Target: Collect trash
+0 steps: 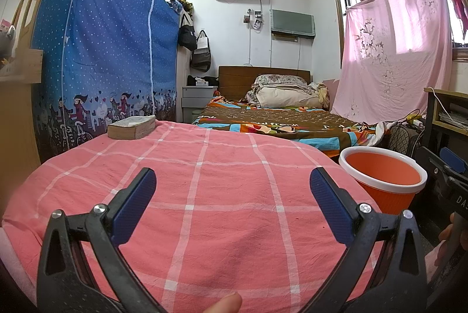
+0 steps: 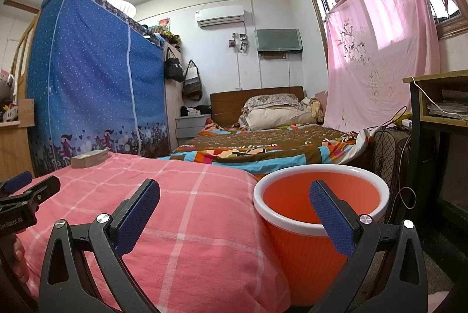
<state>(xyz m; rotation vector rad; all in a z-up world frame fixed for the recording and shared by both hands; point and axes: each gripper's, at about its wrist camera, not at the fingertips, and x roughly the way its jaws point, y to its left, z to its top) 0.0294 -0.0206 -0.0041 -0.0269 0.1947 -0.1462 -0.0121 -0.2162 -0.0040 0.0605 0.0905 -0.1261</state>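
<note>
While both sets of fingers are standing wide apart and gripping nothing, we are hovering over the pink checked cloth (image 1: 204,196).
We are noting the left gripper (image 1: 232,190) above bare cloth, the right gripper (image 2: 234,200) straddling the orange bin (image 2: 318,228) rim just beside it.

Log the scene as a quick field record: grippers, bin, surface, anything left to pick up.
left gripper: open, empty, over the pink checked cover
right gripper: open, empty, right finger in front of the bin
bin: orange, white rim, right of the cover; no contents visible
book: on the cover's far left corner
trash: none visible on the cover
</note>
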